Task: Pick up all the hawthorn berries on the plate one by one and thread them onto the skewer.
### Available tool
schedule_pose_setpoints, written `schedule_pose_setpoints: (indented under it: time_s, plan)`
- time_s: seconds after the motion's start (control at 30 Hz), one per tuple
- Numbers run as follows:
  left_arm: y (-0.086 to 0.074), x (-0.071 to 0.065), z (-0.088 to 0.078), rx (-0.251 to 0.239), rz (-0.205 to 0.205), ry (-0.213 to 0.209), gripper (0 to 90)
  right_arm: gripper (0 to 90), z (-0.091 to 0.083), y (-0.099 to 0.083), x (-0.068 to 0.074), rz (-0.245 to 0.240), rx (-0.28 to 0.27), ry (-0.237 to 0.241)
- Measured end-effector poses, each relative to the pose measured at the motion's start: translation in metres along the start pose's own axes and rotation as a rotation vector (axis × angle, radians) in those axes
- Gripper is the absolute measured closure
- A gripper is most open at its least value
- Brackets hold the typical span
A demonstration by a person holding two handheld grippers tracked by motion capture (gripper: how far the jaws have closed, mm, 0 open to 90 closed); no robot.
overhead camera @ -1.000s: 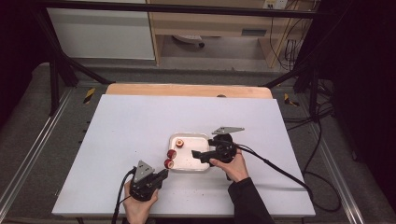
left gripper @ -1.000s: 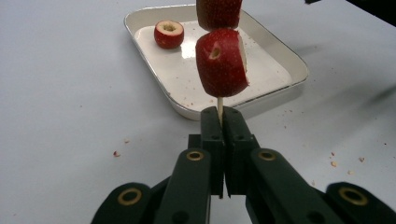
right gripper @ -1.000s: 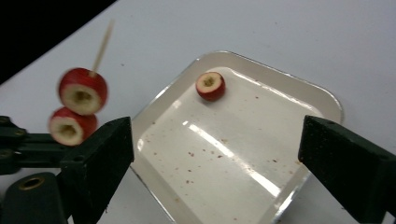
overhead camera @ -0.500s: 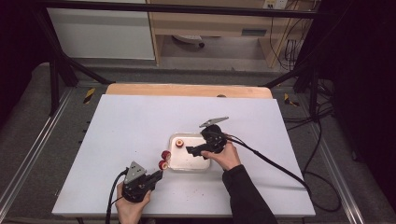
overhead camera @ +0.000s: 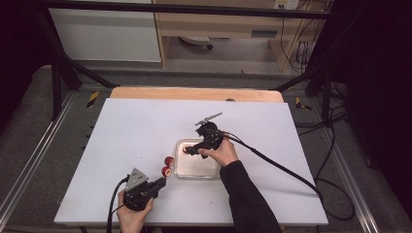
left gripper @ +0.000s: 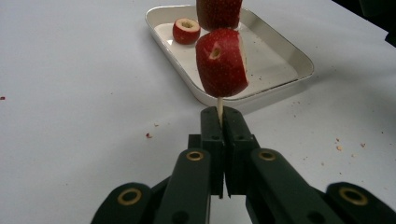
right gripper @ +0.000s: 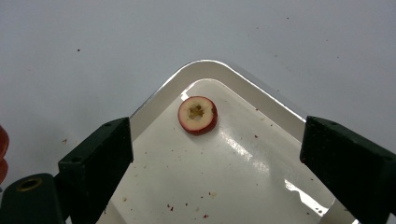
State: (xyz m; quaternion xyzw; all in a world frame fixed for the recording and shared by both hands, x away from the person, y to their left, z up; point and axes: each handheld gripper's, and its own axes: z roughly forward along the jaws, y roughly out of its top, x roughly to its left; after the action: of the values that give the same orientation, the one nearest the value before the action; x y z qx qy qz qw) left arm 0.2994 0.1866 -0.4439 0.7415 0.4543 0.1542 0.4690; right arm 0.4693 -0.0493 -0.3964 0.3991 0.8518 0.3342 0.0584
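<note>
L gripper [left gripper: 219, 122] clamps skewer [left gripper: 219, 104] w/ 2 fruits, steady for threading; R gripper [right gripper: 212, 154] wide open, over last slice [right gripper: 197, 115] in tray [right gripper: 205, 67].

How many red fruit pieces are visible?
3: two red fruit pieces threaded on the thin wooden skewer in the left gripper; one red cored slice in the white tray.

No readable text, label, brand, number or sign appears anywhere.
</note>
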Motion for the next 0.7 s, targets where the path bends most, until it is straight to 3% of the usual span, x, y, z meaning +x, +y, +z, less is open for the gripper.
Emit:
schedule_pose_setpoints:
  time_s: [0.33,0.7]
  plan:
    - [0.000,0.001,0.001,0.009,0.007,-0.002,88.2,17.3,0.016,0.014,0.006,0.007,0.041,0.007]
    - [-0.001,0.000,0.003,0.016,0.009,-0.007,88.2,31.2,0.034,0.022,0.008,-0.027,0.153,0.001]
